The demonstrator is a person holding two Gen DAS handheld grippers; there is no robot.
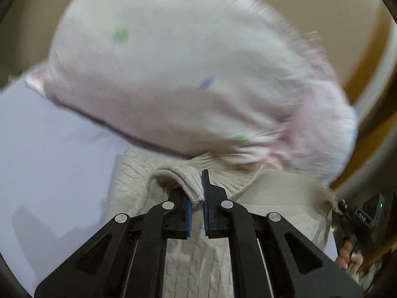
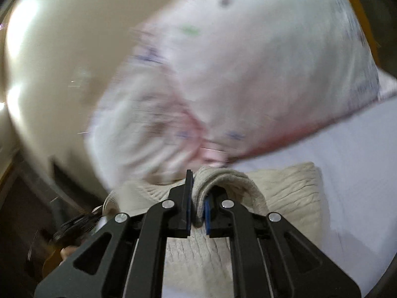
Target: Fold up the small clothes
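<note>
A beige cable-knit sweater (image 1: pixel 198 260) hangs below both grippers, seen also in the right wrist view (image 2: pixel 285 193). My left gripper (image 1: pixel 197 198) is shut on a ribbed edge of it. My right gripper (image 2: pixel 197 198) is shut on another ribbed edge. A pale pink garment (image 1: pixel 173 79) with small green and blue prints lies blurred beyond the sweater, and it also shows in the right wrist view (image 2: pixel 248 79). The right gripper's black body (image 1: pixel 357 218) and the hand holding it show at the left view's right edge.
A pale lilac surface (image 1: pixel 49 161) lies under the clothes, also at the right of the right wrist view (image 2: pixel 359 161). A tan wall (image 1: pixel 310 12) stands behind. The left gripper and hand (image 2: pixel 74 226) show at the lower left of the right wrist view.
</note>
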